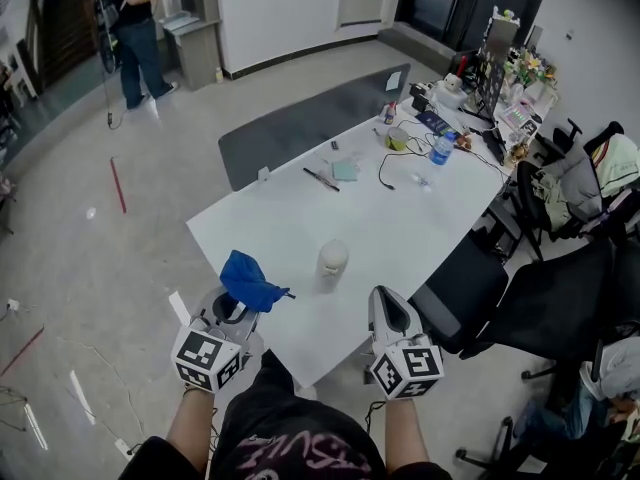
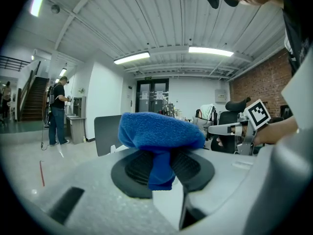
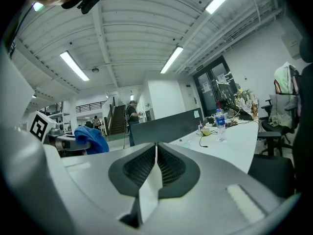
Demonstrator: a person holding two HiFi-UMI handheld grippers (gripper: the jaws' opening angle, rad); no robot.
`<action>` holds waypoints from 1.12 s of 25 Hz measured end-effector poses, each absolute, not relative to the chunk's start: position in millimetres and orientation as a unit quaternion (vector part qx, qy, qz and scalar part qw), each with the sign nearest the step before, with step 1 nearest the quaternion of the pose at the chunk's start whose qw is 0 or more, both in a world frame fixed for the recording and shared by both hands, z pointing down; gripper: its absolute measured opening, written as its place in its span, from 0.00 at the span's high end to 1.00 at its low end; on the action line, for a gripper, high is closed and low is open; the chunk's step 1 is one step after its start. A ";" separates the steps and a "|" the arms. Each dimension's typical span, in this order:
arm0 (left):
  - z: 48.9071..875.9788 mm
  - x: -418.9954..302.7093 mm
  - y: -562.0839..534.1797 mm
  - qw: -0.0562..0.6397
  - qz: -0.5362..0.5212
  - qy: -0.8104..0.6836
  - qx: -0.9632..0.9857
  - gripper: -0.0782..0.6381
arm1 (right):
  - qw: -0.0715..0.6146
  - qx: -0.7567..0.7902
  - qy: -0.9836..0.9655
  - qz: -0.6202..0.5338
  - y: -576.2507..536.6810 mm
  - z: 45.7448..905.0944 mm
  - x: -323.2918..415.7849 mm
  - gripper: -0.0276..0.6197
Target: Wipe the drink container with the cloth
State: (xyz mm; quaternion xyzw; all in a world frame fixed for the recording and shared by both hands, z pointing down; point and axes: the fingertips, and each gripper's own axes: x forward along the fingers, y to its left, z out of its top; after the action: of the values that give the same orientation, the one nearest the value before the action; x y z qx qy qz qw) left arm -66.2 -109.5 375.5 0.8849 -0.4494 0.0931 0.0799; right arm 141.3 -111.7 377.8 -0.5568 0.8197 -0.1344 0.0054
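left gripper (image 1: 240,304): pale grey moulded shell, rounded, wide at the near end and narrowing toward the far end.
right gripper (image 1: 385,298): same pale grey shell, same shape.
left cube (image 1: 208,358): white faces, each with a black square marker.
right cube (image 1: 407,366): white faces with black square markers.
left pads (image 2: 139,166): black, ribbed, set in a dark oval surround.
right pads (image 3: 172,168): black, ribbed, dark oval surround.
shirt (image 1: 300,446): black with pink lettering across the front.
sleeves (image 1: 150,458): black and short, forearms bare.
head camera (image 3: 89,1): small dark unit, seen from below.
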 end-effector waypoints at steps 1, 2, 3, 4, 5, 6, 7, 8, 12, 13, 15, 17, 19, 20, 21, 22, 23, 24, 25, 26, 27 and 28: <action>375.5 -65.0 -112.6 0.079 0.094 -0.446 0.887 0.75 | 0.005 -0.557 0.819 -0.134 -114.7 376.8 140.6 0.94; 375.8 -64.3 -115.3 0.080 0.095 -0.442 0.888 0.75 | 0.005 -0.558 0.819 -0.134 -117.0 375.9 139.6 0.93; 376.6 -63.8 -118.2 0.081 0.096 -0.439 0.890 0.75 | 0.005 -0.559 0.818 -0.134 -119.6 375.3 138.4 0.91; 378.1 -63.4 -122.0 0.083 0.096 -0.436 0.891 0.75 | 0.004 -0.560 0.818 -0.134 -122.9 375.2 137.1 0.90; 380.0 -62.8 -126.7 0.084 0.097 -0.433 0.892 0.75 | 0.003 -0.560 0.817 -0.134 -127.2 375.9 135.6 0.89; 382.3 -62.1 -131.8 0.085 0.099 -0.429 0.894 0.75 | 0.002 -0.560 0.817 -0.135 -132.0 377.0 134.0 0.88; 384.8 -61.2 -136.8 0.085 0.102 -0.425 0.895 0.75 | 0.001 -0.560 0.817 -0.136 -136.9 378.4 132.4 0.87; 387.2 -60.1 -141.6 0.086 0.106 -0.421 0.897 0.75 | 0.002 -0.560 0.817 -0.138 -141.8 379.7 130.6 0.86; 396.7 -57.9 -158.0 0.086 0.120 -0.404 0.903 0.75 | 0.004 -0.557 0.817 -0.147 -159.6 383.2 120.4 0.79; 399.6 -58.3 -162.1 0.086 0.124 -0.401 0.904 0.75 | 0.003 -0.557 0.817 -0.149 -164.2 384.5 117.1 0.75; 406.0 -59.7 -169.4 0.087 0.131 -0.394 0.905 0.75 | -0.002 -0.555 0.818 -0.152 -173.0 388.5 109.2 0.68; 413.2 -60.7 -176.3 0.093 0.135 -0.387 0.908 0.75 | -0.007 -0.552 0.820 -0.153 -182.0 391.5 100.7 0.64; 420.5 -60.2 -182.0 0.099 0.140 -0.377 0.910 0.75 | -0.009 -0.547 0.823 -0.154 -191.2 393.6 91.9 0.61; 424.0 -59.4 -183.7 0.101 0.143 -0.372 0.911 0.75 | -0.011 -0.544 0.825 -0.155 -195.1 394.9 87.5 0.59; 427.5 -58.0 -184.8 0.104 0.146 -0.366 0.913 0.75 | -0.014 -0.540 0.827 -0.156 -198.3 396.4 83.2 0.59; 430.8 -56.1 -185.2 0.107 0.149 -0.360 0.915 0.75 | -0.017 -0.537 0.829 -0.157 -201.1 398.0 79.3 0.58; 433.5 -53.7 -185.1 0.108 0.152 -0.353 0.917 0.75 | -0.019 -0.534 0.830 -0.158 -203.4 399.6 76.1 0.58; 435.6 -51.1 -184.7 0.107 0.158 -0.345 0.919 0.75 | -0.021 -0.532 0.831 -0.159 -205.4 401.4 73.4 0.58; 436.9 -48.4 -184.6 0.102 0.164 -0.338 0.921 0.75 | -0.024 -0.531 0.832 -0.161 -207.3 403.4 71.2 0.58; 437.6 -45.4 -184.9 0.095 0.170 -0.332 0.923 0.75 | -0.027 -0.531 0.831 -0.162 -209.1 405.6 69.8 0.58; 438.4 -42.4 -185.2 0.087 0.176 -0.325 0.925 0.75 | -0.029 -0.532 0.831 -0.162 -210.7 407.9 69.1 0.58; 439.3 -39.1 -185.2 0.079 0.182 -0.318 0.927 0.75 | -0.030 -0.533 0.830 -0.162 -212.1 409.8 69.0 0.59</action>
State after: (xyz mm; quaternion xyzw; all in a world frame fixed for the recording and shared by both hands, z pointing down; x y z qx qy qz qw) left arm -39.1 -185.2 439.3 0.9270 -0.3180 0.1823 0.0791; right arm 69.0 -212.1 409.8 -0.5330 0.8298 -0.1625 -0.0302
